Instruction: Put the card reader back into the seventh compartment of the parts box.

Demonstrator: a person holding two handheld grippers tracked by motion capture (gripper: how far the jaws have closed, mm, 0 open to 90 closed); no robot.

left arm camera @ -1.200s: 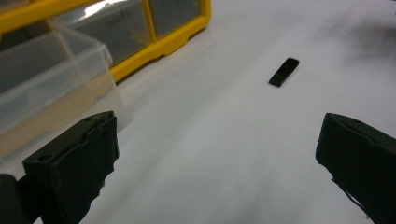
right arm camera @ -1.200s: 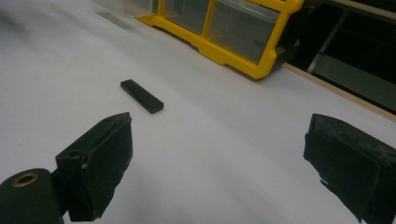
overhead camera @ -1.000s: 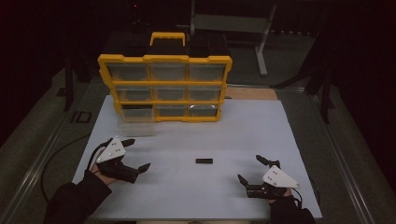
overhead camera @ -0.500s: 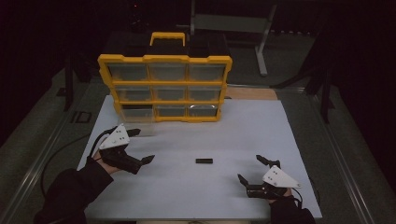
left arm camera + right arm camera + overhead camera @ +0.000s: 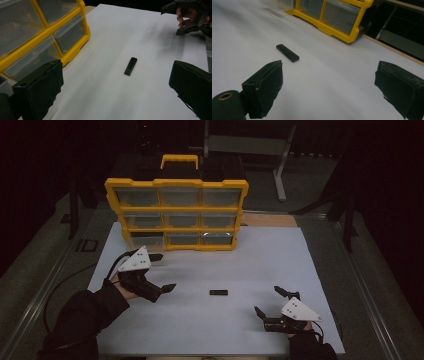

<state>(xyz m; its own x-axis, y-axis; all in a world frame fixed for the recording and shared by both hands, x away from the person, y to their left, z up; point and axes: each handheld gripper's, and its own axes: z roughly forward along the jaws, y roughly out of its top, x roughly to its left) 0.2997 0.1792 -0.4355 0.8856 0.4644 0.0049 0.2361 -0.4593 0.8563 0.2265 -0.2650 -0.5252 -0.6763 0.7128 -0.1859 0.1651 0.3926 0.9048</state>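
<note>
Nearest my side of the desk (image 5: 320, 250), at its front right corner, I am seeing the right gripper (image 5: 274, 302) sitting low over the white surface, with a hand wrapped around its body and the grey three-cornered plate facing up. Its jaws are standing wide apart and gripping nothing; in the right gripper view the two black pads (image 5: 265, 87) are framing bare white sheet.

Slightly farther in, on the left side, the left gripper (image 5: 161, 271) is hovering above the sheet, held by a hand coming out of a dark sleeve (image 5: 82, 320). Its jaws are also spread wide, with nothing between them, and they are pointing toward the middle of the desk. In the left gripper view I am picking out the right gripper (image 5: 186, 18) well beyond, at the upper right.

Between the two grippers, near the middle of the sheet, the small black bar (image 5: 218, 292) is lying flat, apart from both grippers and touched by neither. In the left gripper view the small black bar (image 5: 130, 66) is lying ahead between the pads; in the right gripper view the small black bar (image 5: 287, 53) is sitting ahead and to the left.

Farthest back, the yellow drawer organizer (image 5: 176, 213) is standing upright at the rear of the sheet, three rows of clear drawers facing me, its carry handle (image 5: 179, 160) on top. I cannot tell what the drawers hold.
</note>
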